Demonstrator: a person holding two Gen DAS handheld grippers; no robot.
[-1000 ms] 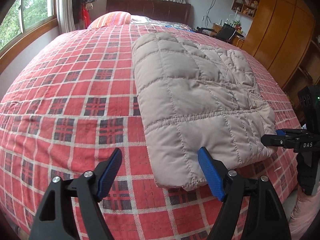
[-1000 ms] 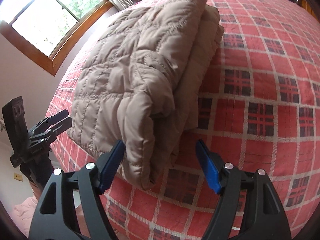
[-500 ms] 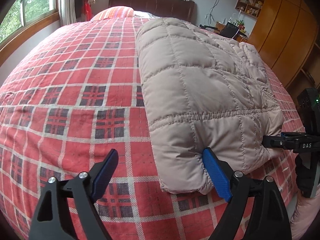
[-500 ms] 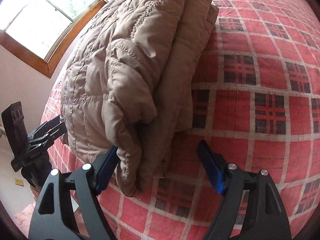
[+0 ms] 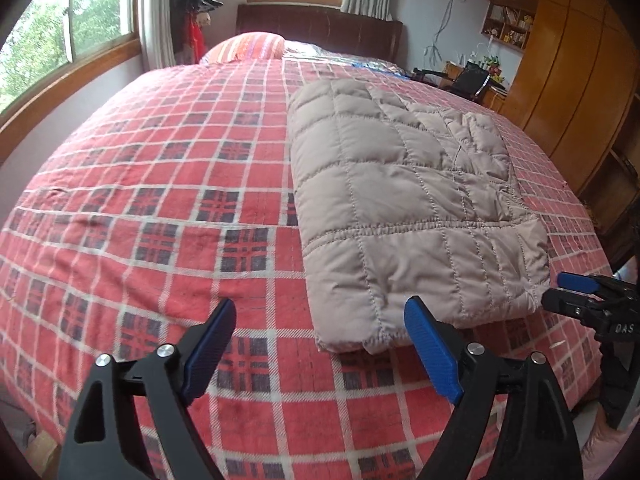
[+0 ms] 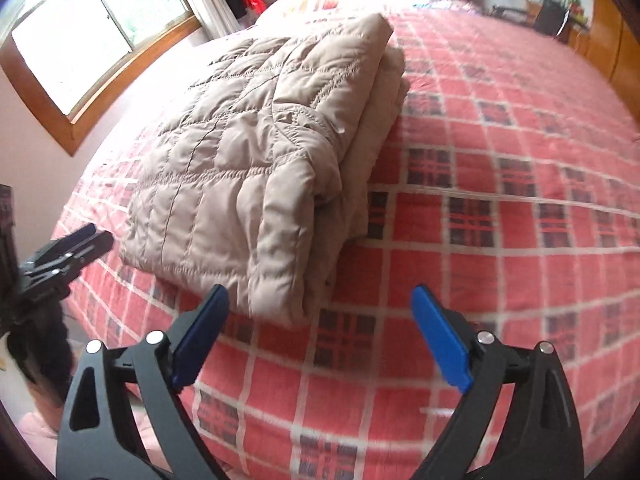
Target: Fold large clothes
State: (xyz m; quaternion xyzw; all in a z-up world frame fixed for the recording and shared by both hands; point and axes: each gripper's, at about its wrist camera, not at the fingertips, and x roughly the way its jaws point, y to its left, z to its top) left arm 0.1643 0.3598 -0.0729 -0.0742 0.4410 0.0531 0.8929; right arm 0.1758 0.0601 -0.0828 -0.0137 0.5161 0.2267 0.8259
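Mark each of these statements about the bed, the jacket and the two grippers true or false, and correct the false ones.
1. The quilted jacket lies folded on the plaid bedspread. True.
2. The left gripper is clamped on the jacket. False: its jaws are open, holding nothing.
3. The right gripper is open. True.
4. The jacket is bright blue. False: it is beige.
5. A pillow lies near the headboard. True.
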